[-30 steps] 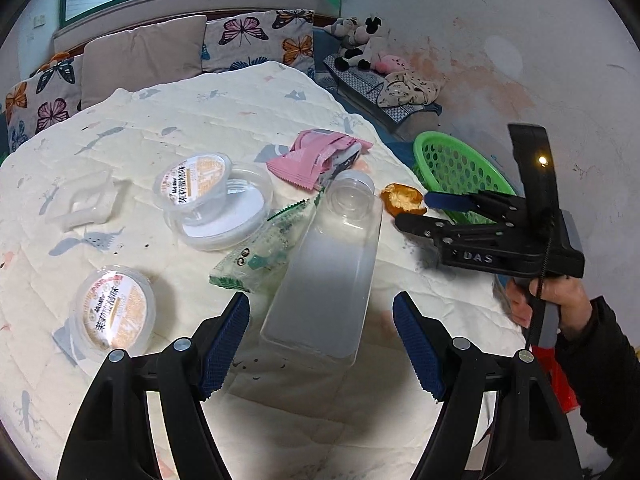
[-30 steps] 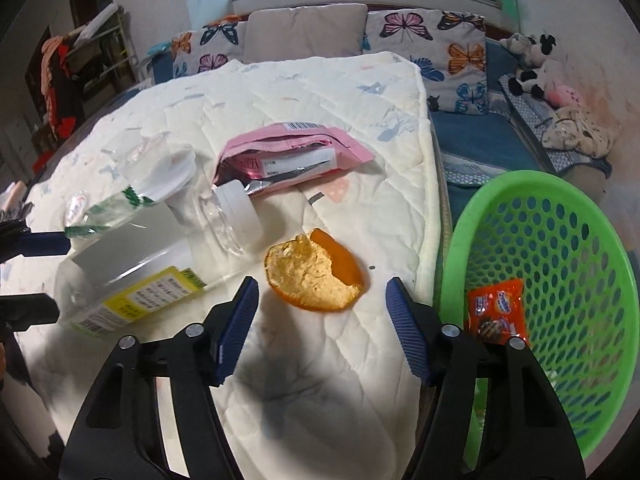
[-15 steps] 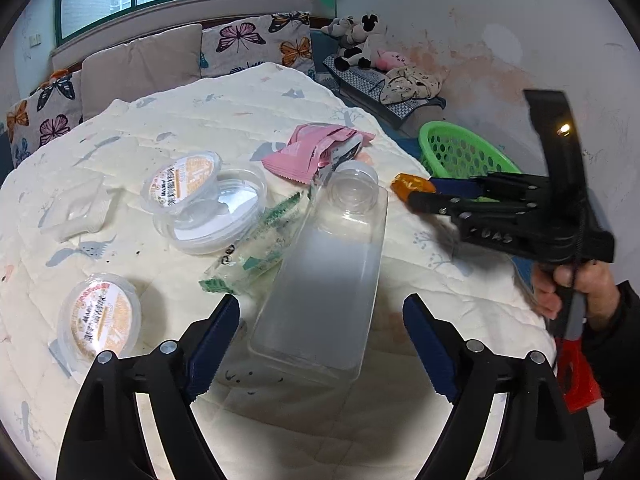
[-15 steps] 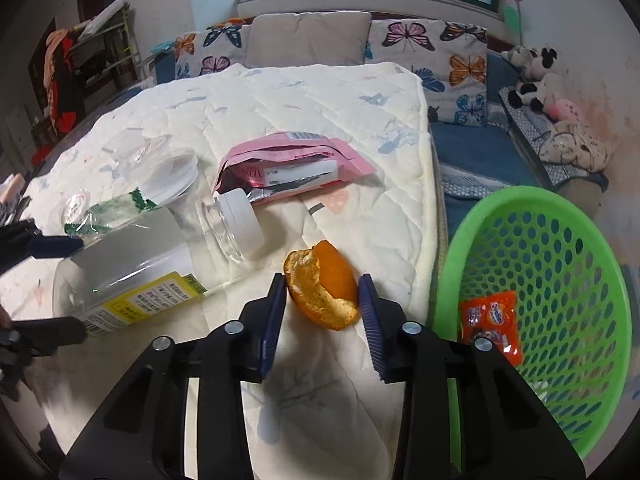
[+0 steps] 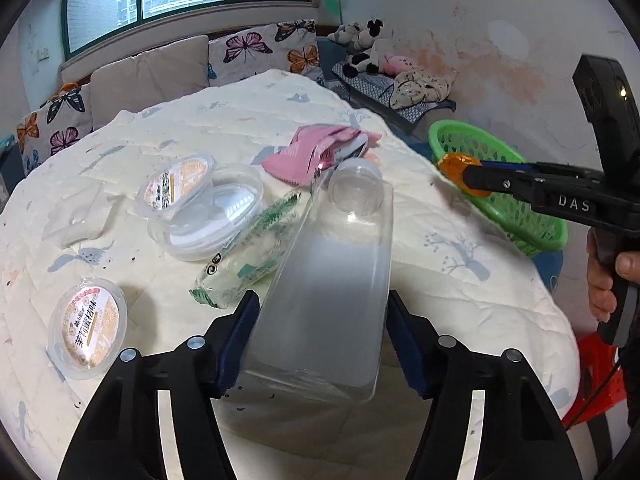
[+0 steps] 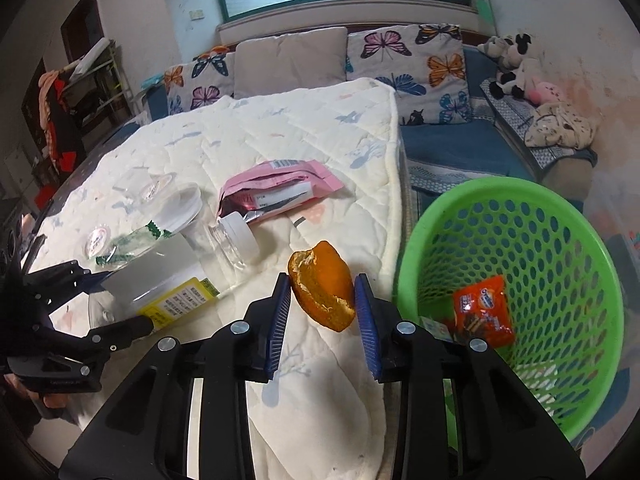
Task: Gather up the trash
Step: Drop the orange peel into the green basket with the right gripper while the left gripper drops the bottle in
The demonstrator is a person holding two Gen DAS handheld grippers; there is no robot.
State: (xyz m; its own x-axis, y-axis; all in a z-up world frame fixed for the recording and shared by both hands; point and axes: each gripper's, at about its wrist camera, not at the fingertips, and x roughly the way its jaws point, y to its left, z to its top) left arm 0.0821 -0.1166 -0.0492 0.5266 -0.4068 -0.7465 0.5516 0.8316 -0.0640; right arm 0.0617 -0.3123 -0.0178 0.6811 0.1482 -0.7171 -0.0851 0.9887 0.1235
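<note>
I hold an orange peel (image 6: 323, 292) pinched between the blue pads of my right gripper (image 6: 322, 312), lifted clear of the quilted table (image 6: 256, 148) at its right-hand edge, just short of the green basket (image 6: 560, 208) that stands beside that edge. I carry the peel high so it can pass over the basket rim rather than drag across the quilt. One piece of trash, a red snack wrapper (image 6: 484, 312), already lies inside the basket, so I judge the collecting to be only at an early stage.

My left gripper (image 5: 320, 340) brackets the base of a clear plastic bottle (image 5: 332, 288) lying on its side near the table's front edge, cap pointing toward the far side. The pads sit against or very close to the bottle's flat walls; I cannot tell whether they press it, and the bottle looks to rest on the quilt. Taking it by the wide base keeps the smooth body from sliding out forward.

More litter waits behind: a pink pouch (image 5: 320, 150) toward the right edge, a green-printed clear wrapper (image 5: 248, 256) touching the bottle's left side, two lidded pudding cups (image 5: 90, 326) (image 5: 176, 184) toward the left edge, and a shallow clear dish (image 5: 212, 220) beside the further cup. The basket's nearness to the edge is what makes each drop short.
</note>
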